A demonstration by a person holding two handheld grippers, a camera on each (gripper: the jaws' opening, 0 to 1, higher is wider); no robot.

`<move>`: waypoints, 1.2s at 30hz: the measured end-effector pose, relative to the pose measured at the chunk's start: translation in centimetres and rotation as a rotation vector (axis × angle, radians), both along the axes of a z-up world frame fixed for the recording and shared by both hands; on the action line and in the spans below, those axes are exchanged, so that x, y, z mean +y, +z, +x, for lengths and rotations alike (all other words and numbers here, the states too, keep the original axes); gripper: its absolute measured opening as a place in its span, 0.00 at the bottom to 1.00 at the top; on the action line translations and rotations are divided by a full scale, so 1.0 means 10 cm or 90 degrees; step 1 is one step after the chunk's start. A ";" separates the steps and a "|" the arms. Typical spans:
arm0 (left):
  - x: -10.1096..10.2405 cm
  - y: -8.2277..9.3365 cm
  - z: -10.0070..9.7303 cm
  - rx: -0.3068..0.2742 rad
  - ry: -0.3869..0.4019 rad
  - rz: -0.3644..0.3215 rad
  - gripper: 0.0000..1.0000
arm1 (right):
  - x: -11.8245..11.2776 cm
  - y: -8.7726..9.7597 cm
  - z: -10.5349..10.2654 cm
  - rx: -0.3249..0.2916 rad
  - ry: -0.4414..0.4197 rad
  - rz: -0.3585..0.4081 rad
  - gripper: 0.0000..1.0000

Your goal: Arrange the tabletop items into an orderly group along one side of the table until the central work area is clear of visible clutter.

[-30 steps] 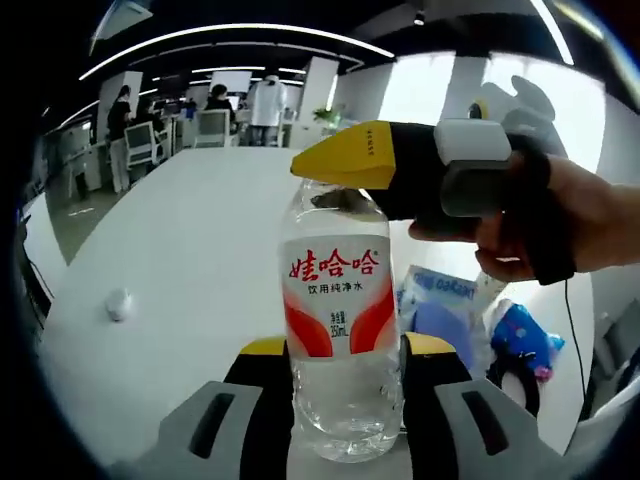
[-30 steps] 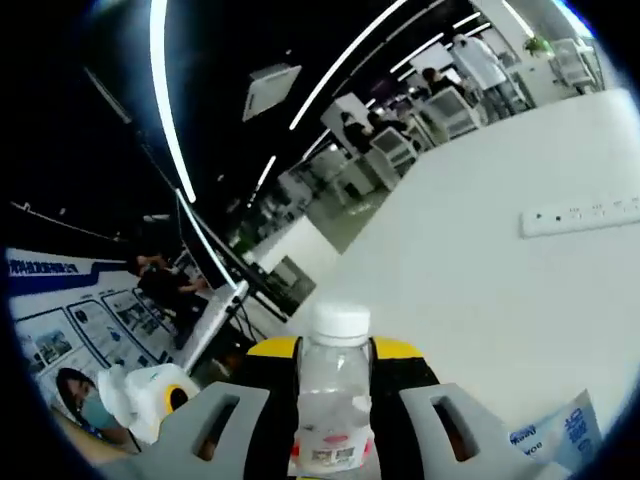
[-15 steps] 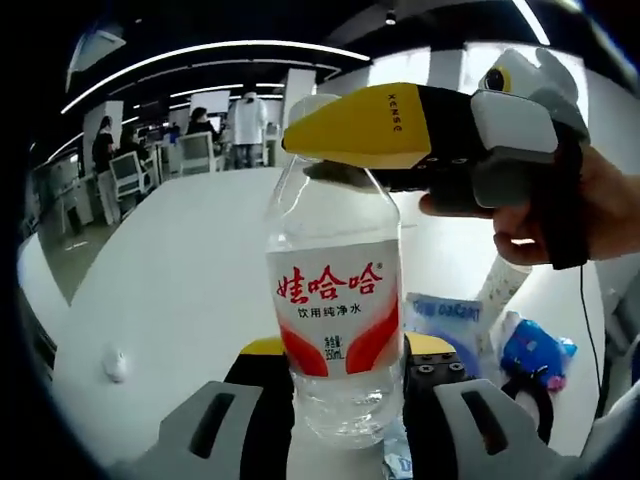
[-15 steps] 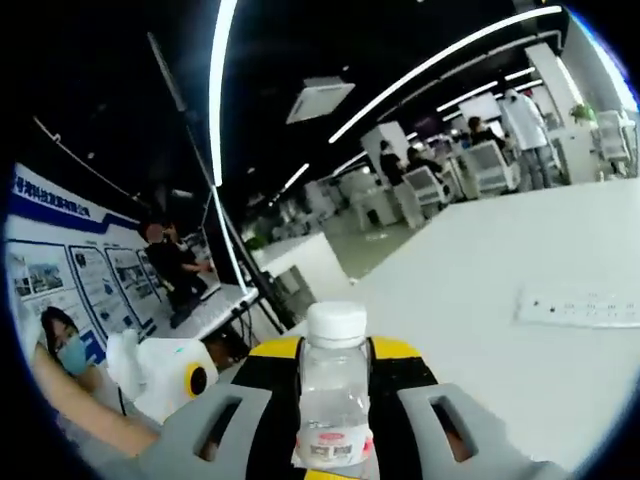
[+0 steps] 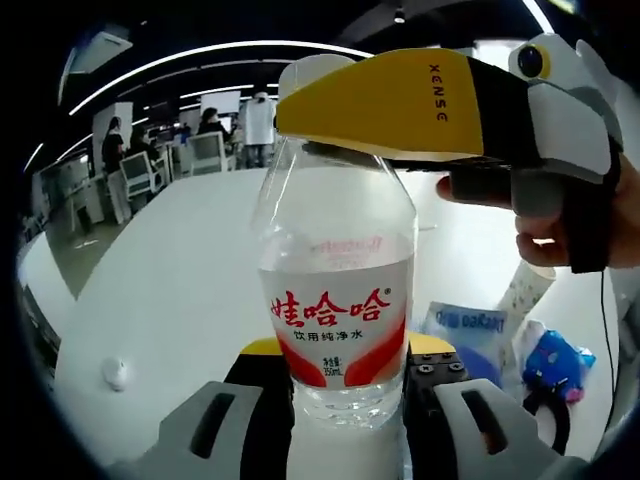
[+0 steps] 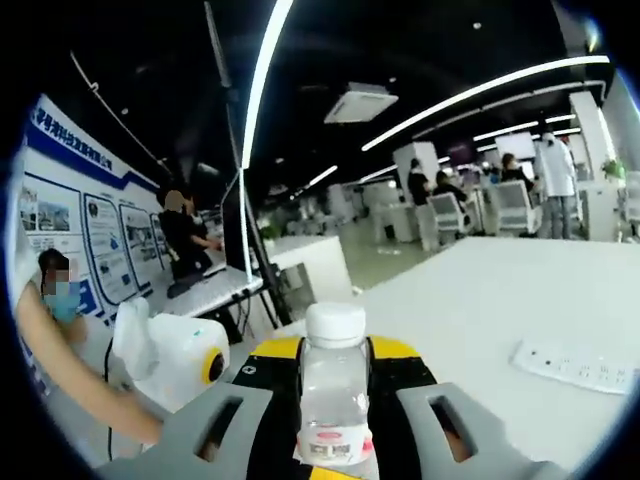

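A clear water bottle (image 5: 335, 300) with a red and white label stands upright between the jaws of my left gripper (image 5: 347, 352), which is shut on its lower body. My right gripper (image 5: 330, 110) comes in from the right, held by a hand, its yellow jaw lying across the bottle's top. In the right gripper view the bottle's neck and white cap (image 6: 335, 322) sit between the jaws of my right gripper (image 6: 335, 350), shut on the neck. The left gripper's white and yellow body (image 6: 175, 360) shows at lower left.
The white table (image 5: 170, 290) stretches away behind the bottle. A small white object (image 5: 115, 373) lies at left. Blue packets (image 5: 465, 325) and a blue toy (image 5: 555, 360) lie at right. A white power strip (image 6: 580, 365) rests on the table. People and office chairs stand far back.
Both grippers have kept hold of the bottle. The bottle's top and the right gripper now loom larger and nearer in the left gripper view. Both cameras have swung, shifting the background.
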State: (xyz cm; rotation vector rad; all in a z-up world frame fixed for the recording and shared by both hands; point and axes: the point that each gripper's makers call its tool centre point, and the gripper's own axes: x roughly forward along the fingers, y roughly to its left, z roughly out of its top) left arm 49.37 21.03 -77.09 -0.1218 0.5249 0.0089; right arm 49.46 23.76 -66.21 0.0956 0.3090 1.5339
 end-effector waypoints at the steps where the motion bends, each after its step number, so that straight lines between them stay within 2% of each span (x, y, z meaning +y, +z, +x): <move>1: 0.01 -0.01 0.01 0.001 0.003 0.001 0.37 | 0.00 -0.01 0.01 0.000 -0.001 0.000 0.21; 6: 0.04 -0.04 0.07 -0.001 0.025 0.004 0.37 | 0.03 -0.03 0.05 -0.014 0.009 0.004 0.21; 10: 0.03 -0.08 0.10 0.001 0.031 0.003 0.37 | 0.02 -0.08 0.10 -0.009 0.013 -0.001 0.20; 13: 0.05 -0.11 0.10 0.004 0.037 0.017 0.37 | 0.01 -0.11 0.10 -0.016 0.019 0.001 0.20; 18: 0.10 -0.18 0.11 0.003 0.059 0.034 0.38 | 0.03 -0.15 0.08 -0.041 0.051 0.007 0.20; 23: 0.15 -0.18 0.16 -0.022 0.081 0.038 0.38 | 0.06 -0.15 0.05 -0.079 0.085 0.010 0.20; 29: 0.18 -0.22 0.20 -0.020 0.113 0.045 0.38 | 0.08 -0.18 0.02 -0.118 0.124 0.007 0.20; 36: 0.22 -0.26 0.20 -0.019 0.136 0.063 0.38 | 0.05 -0.21 -0.04 -0.129 0.152 0.008 0.20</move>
